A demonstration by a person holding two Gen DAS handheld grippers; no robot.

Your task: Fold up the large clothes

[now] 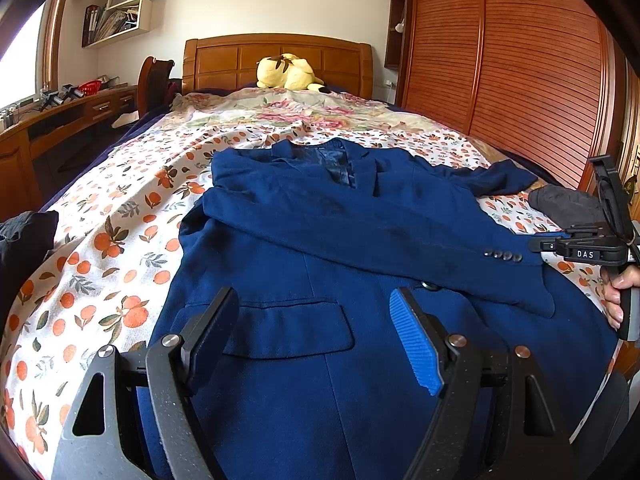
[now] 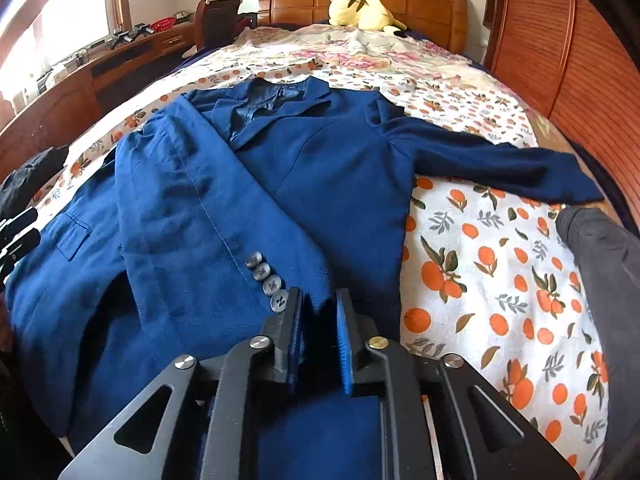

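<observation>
A large blue blazer (image 1: pixel 304 240) lies face up on the bed, collar toward the headboard. Its left sleeve (image 2: pixel 192 208) is folded across the chest, cuff buttons (image 2: pixel 266 278) near the front. The other sleeve (image 2: pixel 492 164) stretches out to the right. My left gripper (image 1: pixel 316 336) is open, hovering over the blazer's flap pocket (image 1: pixel 288 328). My right gripper (image 2: pixel 318 334) is shut on the cuff of the folded sleeve, the cloth pinched between its blue pads. It also shows at the right edge of the left wrist view (image 1: pixel 538 245).
The bed has an orange-print sheet (image 2: pixel 480 272). A yellow plush toy (image 1: pixel 286 72) lies by the wooden headboard (image 1: pixel 276 58). Dark grey clothing (image 2: pixel 600 264) lies on the right, black clothing (image 1: pixel 24 240) on the left. A wooden wardrobe (image 1: pixel 512 60) stands right, a desk (image 1: pixel 60 120) left.
</observation>
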